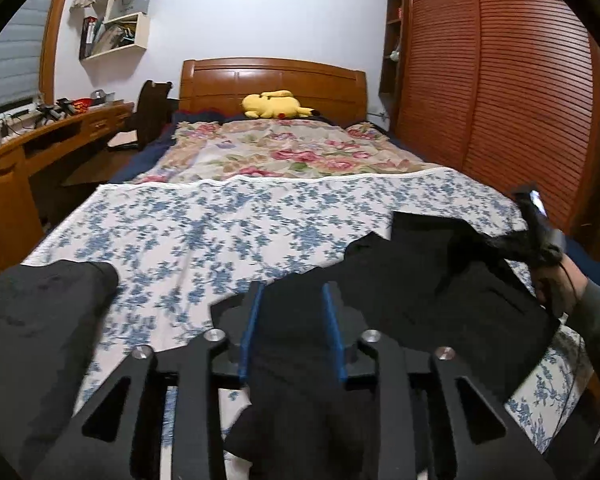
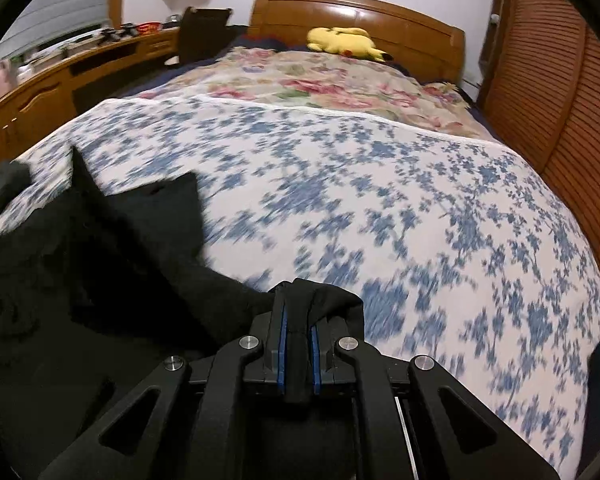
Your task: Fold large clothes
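Note:
A large black garment (image 1: 420, 280) lies crumpled on the near part of the bed's blue-flowered sheet (image 1: 220, 232). My left gripper (image 1: 294, 292) has its blue-padded jaws apart, with a thick fold of the black cloth lying between them. In the right wrist view my right gripper (image 2: 298, 312) is shut on a bunched edge of the same garment (image 2: 120, 260), which trails off to the left over the sheet (image 2: 420, 220). The right gripper also shows in the left wrist view (image 1: 536, 216), lifted with cloth hanging from it.
A second dark cloth pile (image 1: 40, 320) lies at the left bed edge. A rose-patterned quilt (image 1: 284, 152) and a yellow plush toy (image 1: 276, 105) lie near the headboard. A wooden desk (image 1: 40, 140) stands left, a slatted wardrobe (image 1: 500, 80) right.

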Demonstrator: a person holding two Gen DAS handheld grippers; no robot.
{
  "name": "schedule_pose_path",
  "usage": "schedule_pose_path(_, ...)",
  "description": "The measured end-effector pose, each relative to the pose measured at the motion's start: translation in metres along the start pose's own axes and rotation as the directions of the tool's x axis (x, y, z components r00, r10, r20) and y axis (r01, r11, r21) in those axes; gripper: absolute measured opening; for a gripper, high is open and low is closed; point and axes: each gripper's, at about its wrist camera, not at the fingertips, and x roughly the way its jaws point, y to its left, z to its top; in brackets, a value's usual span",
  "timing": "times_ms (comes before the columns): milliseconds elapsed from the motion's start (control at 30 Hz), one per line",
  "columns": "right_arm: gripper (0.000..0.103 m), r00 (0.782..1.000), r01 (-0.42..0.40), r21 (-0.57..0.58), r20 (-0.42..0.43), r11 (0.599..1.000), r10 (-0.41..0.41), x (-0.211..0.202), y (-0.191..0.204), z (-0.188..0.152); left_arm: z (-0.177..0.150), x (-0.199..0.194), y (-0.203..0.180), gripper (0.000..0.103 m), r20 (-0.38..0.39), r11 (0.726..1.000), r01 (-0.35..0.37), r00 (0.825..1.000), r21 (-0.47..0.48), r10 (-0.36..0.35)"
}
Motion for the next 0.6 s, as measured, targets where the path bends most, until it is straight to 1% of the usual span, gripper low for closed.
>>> schedule_pose_path(67,0.008,1.000,0.018,0.017,-0.002,1.000,-0.018,0.010,-0.001,0.014,-0.002,0.004,-0.003,0.034,-0.006,0.999,0.036,0.999,-0.012,-0.036)
schedule_pose_path(167,0.008,0.998,0.065,0.036,-0.003,0.997,-0.065,0.026,-0.003,0.027,-0.008,0.010,-0.007,0.036,-0.018,0.998,0.057,0.998,-0.009,-0.057)
schedule_pose_path(200,0.008,0.997,0.078,0.051,-0.012,0.996,-0.078,0.033,-0.005,0.031,-0.011,0.012,-0.009,0.036,-0.026,0.998,0.062,0.998,-0.005,-0.062)
schedule_pose_path(267,0.009,0.993,0.103,0.100,-0.060,0.990,-0.098,0.050,-0.012,0.034,-0.015,0.014,-0.013,0.037,-0.039,0.997,0.077,0.996,0.002,-0.077)
schedule_pose_path(333,0.013,0.990,0.100,0.134,-0.109,0.986,-0.086,0.061,-0.013,0.036,-0.018,0.017,-0.019,0.043,-0.050,0.995,0.097,0.994,0.019,-0.096)
schedule_pose_path(367,0.015,0.989,0.098,0.138,-0.119,0.985,-0.082,0.063,-0.013,0.038,-0.019,0.018,-0.021,0.050,-0.050,0.995,0.101,0.994,0.024,-0.100)
schedule_pose_path(400,0.017,0.990,0.098,0.138,-0.118,0.986,-0.082,0.060,-0.012,0.038,-0.021,0.017,-0.023,0.051,-0.050,0.994,0.106,0.993,0.031,-0.104)
schedule_pose_path(433,0.024,0.990,0.093,0.133,-0.115,0.987,-0.078,0.057,-0.010,0.040,-0.023,0.017,-0.027,0.051,-0.053,0.993,0.112,0.993,0.039,-0.110)
schedule_pose_path(467,0.035,0.991,0.084,0.126,-0.112,0.988,-0.070,0.054,-0.009,0.042,-0.025,0.018,-0.027,0.051,-0.055,0.992,0.115,0.992,0.043,-0.112)
schedule_pose_path(500,0.041,0.992,0.084,0.117,-0.108,0.990,-0.071,0.050,-0.006,0.043,-0.026,0.017,-0.029,0.051,-0.056,0.992,0.121,0.991,0.045,-0.118)
schedule_pose_path(533,0.049,0.991,0.091,0.103,-0.106,0.991,-0.080,0.045,-0.004,0.043,-0.026,0.017,-0.030,0.051,-0.056,0.991,0.125,0.991,0.045,-0.122)
schedule_pose_path(600,0.061,0.988,0.122,0.077,-0.100,0.990,-0.114,0.031,0.001,0.042,-0.027,0.017,-0.031,0.052,-0.055,0.990,0.134,0.990,0.041,-0.131)
